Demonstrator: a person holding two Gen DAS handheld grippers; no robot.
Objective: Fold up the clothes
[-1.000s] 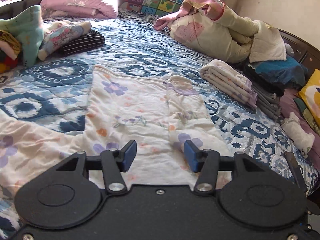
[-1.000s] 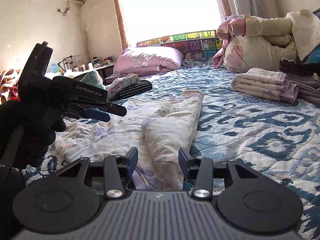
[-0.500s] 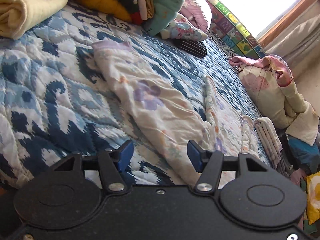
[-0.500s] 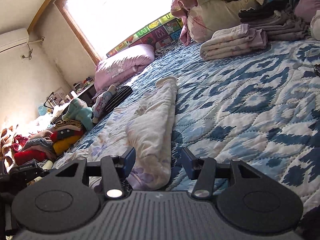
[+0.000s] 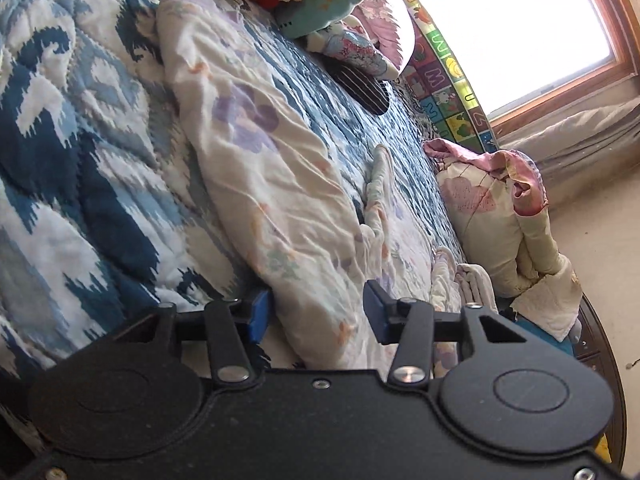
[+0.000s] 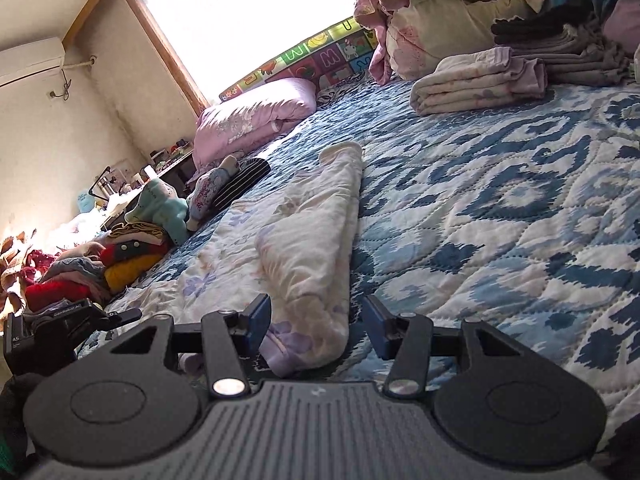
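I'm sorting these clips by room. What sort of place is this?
Most likely a home bedroom: a bed under a blue patterned quilt, a pink pillow by the window, and an air conditioner on the wall.

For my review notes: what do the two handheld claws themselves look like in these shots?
Both claws are matte black with round discs, silver pivot screws and blue finger pads. The left claw has a smooth black base; the right claw has a ribbed grey one. The left unit's side bears white lettering.
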